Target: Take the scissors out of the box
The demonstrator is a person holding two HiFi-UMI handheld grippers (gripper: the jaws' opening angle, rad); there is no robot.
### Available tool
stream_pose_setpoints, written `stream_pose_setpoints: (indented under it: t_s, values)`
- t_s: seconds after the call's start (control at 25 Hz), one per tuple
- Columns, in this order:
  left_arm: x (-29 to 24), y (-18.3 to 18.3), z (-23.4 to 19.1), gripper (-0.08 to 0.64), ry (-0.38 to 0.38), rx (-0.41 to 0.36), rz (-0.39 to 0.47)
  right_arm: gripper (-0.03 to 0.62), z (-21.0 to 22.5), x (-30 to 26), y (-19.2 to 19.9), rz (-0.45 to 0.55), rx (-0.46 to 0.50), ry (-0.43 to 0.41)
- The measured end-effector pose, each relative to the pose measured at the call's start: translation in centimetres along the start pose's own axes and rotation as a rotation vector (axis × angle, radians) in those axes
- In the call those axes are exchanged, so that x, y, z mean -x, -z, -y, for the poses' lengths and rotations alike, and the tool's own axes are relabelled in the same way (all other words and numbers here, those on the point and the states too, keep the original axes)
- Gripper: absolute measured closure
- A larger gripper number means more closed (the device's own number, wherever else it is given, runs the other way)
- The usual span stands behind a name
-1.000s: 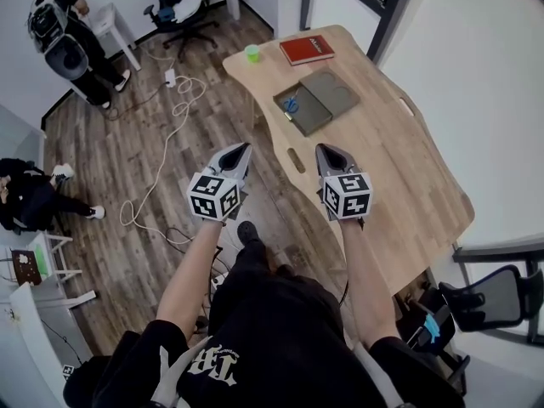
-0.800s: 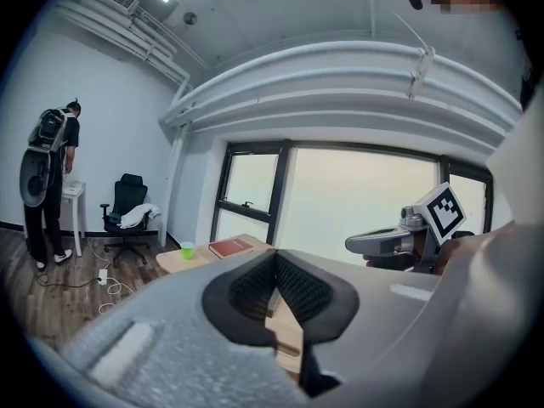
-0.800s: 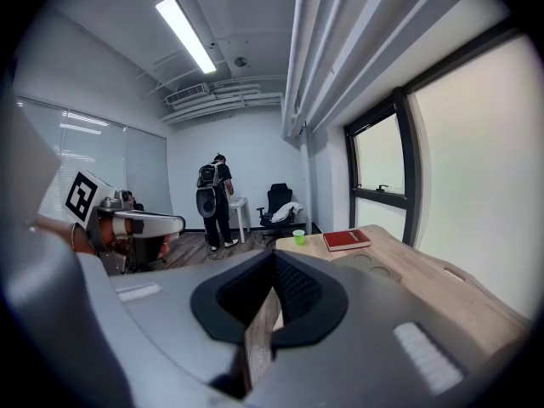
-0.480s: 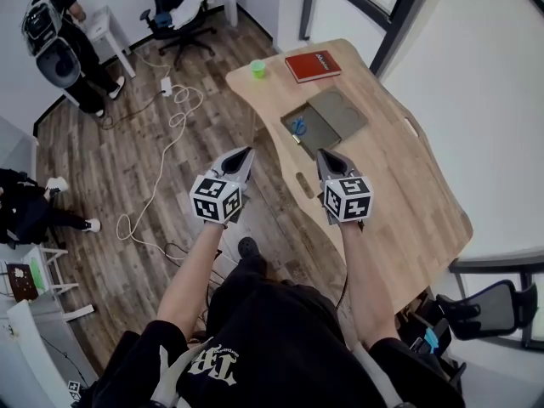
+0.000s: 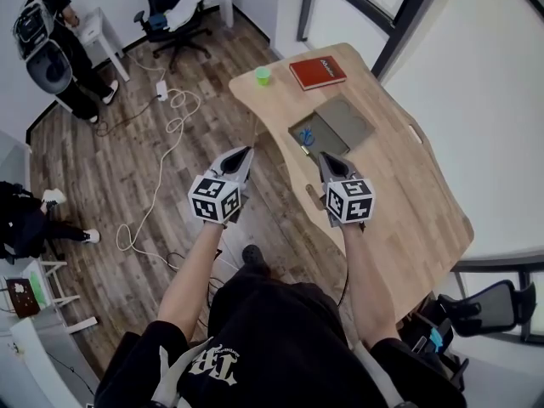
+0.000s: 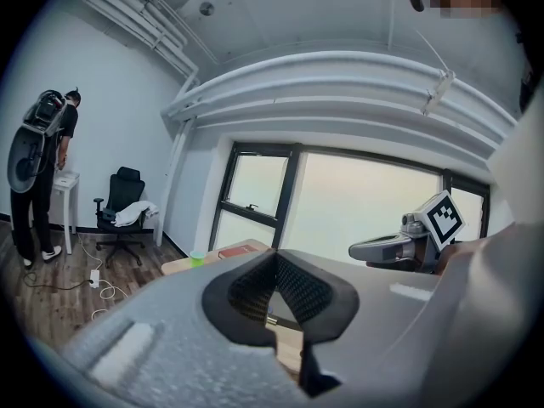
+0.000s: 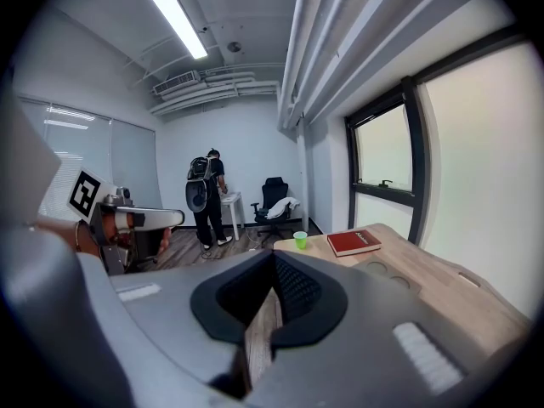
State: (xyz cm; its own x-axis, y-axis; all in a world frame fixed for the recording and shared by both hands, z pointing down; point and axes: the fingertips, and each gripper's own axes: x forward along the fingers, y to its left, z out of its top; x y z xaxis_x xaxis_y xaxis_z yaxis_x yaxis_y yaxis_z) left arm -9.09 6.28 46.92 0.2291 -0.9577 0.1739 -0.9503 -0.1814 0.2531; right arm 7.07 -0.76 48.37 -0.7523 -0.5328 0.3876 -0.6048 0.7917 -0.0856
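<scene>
An open grey box [image 5: 309, 137] lies on the wooden table [image 5: 399, 194], with its flat lid [image 5: 345, 119] beside it on the right. Blue-handled scissors [image 5: 308, 133] lie inside the box. My left gripper [image 5: 246, 151] hangs over the floor, left of the table's edge; its jaws are shut and empty [image 6: 274, 256]. My right gripper [image 5: 324, 156] is over the table's near edge, short of the box, also shut and empty [image 7: 274, 258]. Both point towards the table. Neither gripper view shows the scissors.
A red book [image 5: 318, 71] and a green cup [image 5: 263, 75] sit at the table's far end. A white cable [image 5: 166, 134] trails over the wood floor. A person with a backpack [image 5: 47, 45] stands far left near an office chair [image 5: 174, 11].
The table, box and scissors have drawn nearer in the head view as I walk forward. Both grippers have travelled with me, still shut and side by side.
</scene>
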Motion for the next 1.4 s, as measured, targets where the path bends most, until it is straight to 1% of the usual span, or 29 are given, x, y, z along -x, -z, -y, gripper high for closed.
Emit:
stream_pose_setpoints:
  t_s: [0.36,0.76,1.0,1.2,1.4]
  values:
    - [-0.7,-0.2,-3.3,0.563,0.036,0.009,-0.011,0.588,-0.7,-2.7,0.2,-0.009,-0.019,0.029]
    - [-1.8,0.6,-3.1,0.563,0.11,0.011,-0.032,0.588,-0.5,-2.8,1.6,-0.015,-0.048,0.059]
    - [-2.1,1.4,-3.4,0.561,0.116,0.012,-0.047,0.588,0.4,-3.2,2.4,-0.02,-0.065,0.069]
    - [-2.6,0.8,-4.7,0.561,0.105,0.011,-0.041,0.588,0.7,-4.8,1.3,-0.004,-0.06,0.055]
    - [-4.0,-0.1,-6.0,0.561,0.115,0.006,-0.032,0.588,1.3,-6.8,0.6,0.001,-0.063,0.051]
